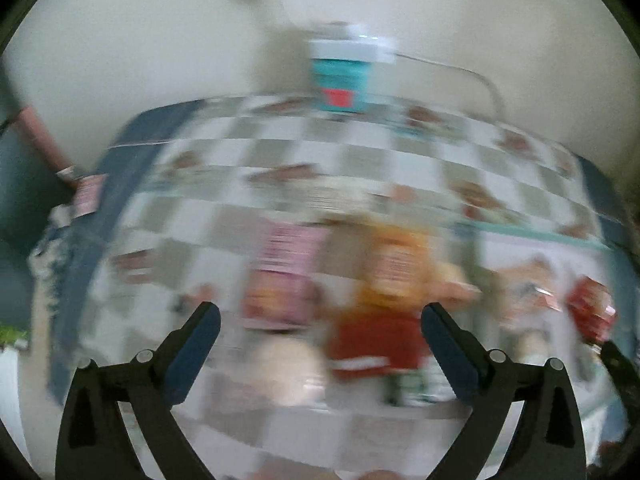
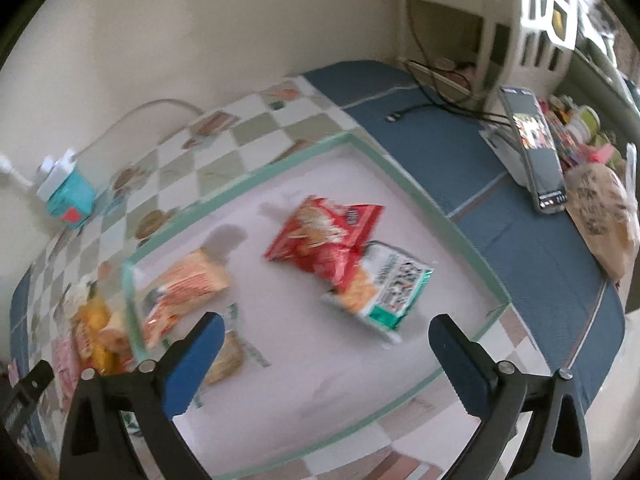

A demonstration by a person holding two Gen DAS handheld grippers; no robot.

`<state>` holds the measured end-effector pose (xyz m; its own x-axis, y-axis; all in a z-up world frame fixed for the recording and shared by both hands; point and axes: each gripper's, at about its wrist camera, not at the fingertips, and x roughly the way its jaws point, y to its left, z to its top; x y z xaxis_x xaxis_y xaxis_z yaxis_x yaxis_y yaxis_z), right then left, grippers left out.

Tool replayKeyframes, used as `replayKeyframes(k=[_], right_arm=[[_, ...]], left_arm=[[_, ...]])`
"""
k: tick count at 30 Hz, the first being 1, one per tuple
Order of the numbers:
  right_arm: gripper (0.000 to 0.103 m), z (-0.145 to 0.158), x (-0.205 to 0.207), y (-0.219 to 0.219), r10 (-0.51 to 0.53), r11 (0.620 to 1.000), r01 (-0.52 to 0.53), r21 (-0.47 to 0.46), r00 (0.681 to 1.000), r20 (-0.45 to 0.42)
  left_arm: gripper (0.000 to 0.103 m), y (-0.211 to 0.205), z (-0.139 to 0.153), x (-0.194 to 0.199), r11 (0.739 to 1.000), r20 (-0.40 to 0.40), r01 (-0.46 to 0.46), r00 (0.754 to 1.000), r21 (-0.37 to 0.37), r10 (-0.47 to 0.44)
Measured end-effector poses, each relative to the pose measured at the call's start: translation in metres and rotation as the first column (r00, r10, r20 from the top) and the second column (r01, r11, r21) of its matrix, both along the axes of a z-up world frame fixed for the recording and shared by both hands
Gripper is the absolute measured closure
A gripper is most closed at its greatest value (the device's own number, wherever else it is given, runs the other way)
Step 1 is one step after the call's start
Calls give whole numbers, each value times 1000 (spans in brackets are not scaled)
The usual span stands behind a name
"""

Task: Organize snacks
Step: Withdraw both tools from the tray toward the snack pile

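— What does your right view show that the left blurs?
— Your red packet [image 2: 324, 236] lying in the tray [image 2: 424, 184], overlapping a green-white packet [image 2: 384, 288].
— And the tongs?
— Your right gripper [image 2: 326, 340] and left gripper [image 1: 320, 332] both gape wide, empty.

tablecloth [image 2: 256, 128]: grey-white checks, blue border | tray [image 2: 416, 168]: green-rimmed | snack bag [image 2: 320, 236]: red | box [image 2: 66, 196]: teal

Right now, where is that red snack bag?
In the right wrist view, the red snack bag lies near the middle of the clear green-edged tray, its lower corner overlapping the white-and-green packet, with an orange-striped packet to its left.
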<state>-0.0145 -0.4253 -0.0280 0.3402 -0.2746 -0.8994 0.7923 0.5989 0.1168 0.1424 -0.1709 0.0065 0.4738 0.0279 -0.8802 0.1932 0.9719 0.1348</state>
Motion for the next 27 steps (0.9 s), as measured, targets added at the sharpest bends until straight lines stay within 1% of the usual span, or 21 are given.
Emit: replayKeyframes(k=[3, 5, 10, 14, 20, 23, 27], right_arm=[[0, 10, 11, 18, 41, 999, -41, -18, 999, 3], [0, 18, 18, 31, 65, 997, -65, -33, 998, 8], [0, 35, 38, 68, 147, 987, -145, -74, 989, 23], [0, 40, 55, 96, 194, 979, -192, -70, 980, 31], [0, 40, 82, 138, 278, 961, -278, -12, 959, 53], [0, 36, 93, 155, 294, 955, -295, 12, 955, 47], [0, 29, 106, 172, 312, 949, -313, 41, 950, 30]], left_arm=[[3, 44, 6, 12, 996, 8, -92, 996, 9, 92], [3, 70, 10, 17, 989, 12, -151, 988, 5, 151], [3, 117, 19, 23, 971, 33, -239, 970, -7, 239], [3, 144, 19, 26, 959, 29, -284, 958, -10, 284], [3, 171, 15, 29, 943, -1, -330, 944, -44, 330], [3, 180, 10, 31, 938, -22, -342, 940, -56, 342], [3, 193, 7, 33, 922, -37, -381, 924, -66, 380]])
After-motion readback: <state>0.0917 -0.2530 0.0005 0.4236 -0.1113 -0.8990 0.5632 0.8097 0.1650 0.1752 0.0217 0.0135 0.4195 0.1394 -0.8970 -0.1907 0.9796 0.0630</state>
